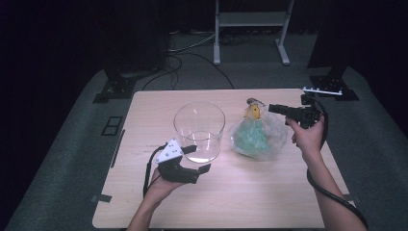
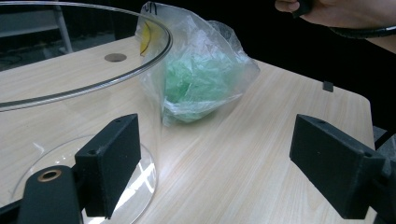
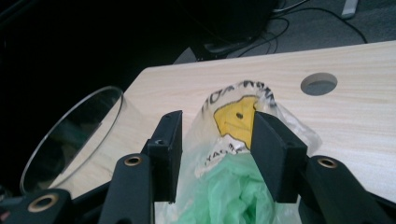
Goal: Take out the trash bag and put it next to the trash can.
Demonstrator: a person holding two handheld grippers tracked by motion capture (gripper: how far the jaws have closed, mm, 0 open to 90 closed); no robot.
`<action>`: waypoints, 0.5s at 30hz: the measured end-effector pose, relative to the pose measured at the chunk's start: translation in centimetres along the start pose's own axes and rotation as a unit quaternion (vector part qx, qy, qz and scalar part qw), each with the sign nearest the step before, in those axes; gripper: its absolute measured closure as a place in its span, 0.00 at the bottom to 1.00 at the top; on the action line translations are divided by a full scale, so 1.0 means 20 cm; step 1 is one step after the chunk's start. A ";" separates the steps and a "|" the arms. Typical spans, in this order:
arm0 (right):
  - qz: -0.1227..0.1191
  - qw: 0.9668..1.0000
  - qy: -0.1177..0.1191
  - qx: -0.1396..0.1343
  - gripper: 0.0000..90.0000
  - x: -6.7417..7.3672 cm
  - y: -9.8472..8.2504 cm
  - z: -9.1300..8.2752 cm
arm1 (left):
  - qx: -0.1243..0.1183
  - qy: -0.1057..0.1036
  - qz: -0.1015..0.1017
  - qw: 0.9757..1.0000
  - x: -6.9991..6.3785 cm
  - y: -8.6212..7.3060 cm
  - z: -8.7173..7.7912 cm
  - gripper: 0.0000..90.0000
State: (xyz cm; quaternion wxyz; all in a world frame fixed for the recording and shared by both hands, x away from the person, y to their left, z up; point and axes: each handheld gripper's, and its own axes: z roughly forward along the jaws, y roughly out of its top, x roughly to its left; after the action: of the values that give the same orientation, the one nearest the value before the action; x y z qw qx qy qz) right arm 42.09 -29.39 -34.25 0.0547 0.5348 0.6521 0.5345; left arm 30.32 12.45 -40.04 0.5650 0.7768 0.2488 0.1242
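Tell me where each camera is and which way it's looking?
High view: above the person's side, facing forward and down on the table; both forearms, left gripper, right gripper.
Left gripper view: rides that gripper, looking along its open jaws past the glass bowl; the other hand shows.
Right gripper view: looks along its jaws at the plastic bag.
Shared: bowl and bag.

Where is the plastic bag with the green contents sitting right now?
In the high view, the plastic bag lies on the table's right half, just right of the clear glass bowl, its top below the right gripper.
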 end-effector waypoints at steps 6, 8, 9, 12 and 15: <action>-0.002 1.000 0.014 0.013 0.56 -0.03 -0.05 -0.01 | 0.001 0.000 -0.002 1.000 0.00 0.00 0.00 0.17; -0.002 1.000 0.016 0.017 0.56 -0.04 -0.07 -0.02 | 0.001 0.000 -0.002 1.000 0.00 0.00 0.00 0.17; -0.003 1.000 0.017 0.021 0.56 -0.05 -0.09 -0.03 | 0.001 0.000 -0.002 1.000 0.00 -0.01 0.00 0.17; -0.001 0.999 0.022 0.027 0.56 -0.07 -0.12 -0.04 | 0.002 0.000 -0.002 1.000 0.00 -0.01 0.01 0.17; -0.003 0.999 0.024 0.033 0.55 -0.08 -0.15 -0.06 | 0.003 0.000 -0.002 1.000 0.00 -0.01 0.01 0.17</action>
State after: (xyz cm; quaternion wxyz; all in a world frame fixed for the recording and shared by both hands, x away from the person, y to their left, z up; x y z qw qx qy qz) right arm 40.04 -31.05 -36.79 0.0231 0.5212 0.6721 0.5255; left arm 30.35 12.39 -40.19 0.5630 0.7780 0.2507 0.1221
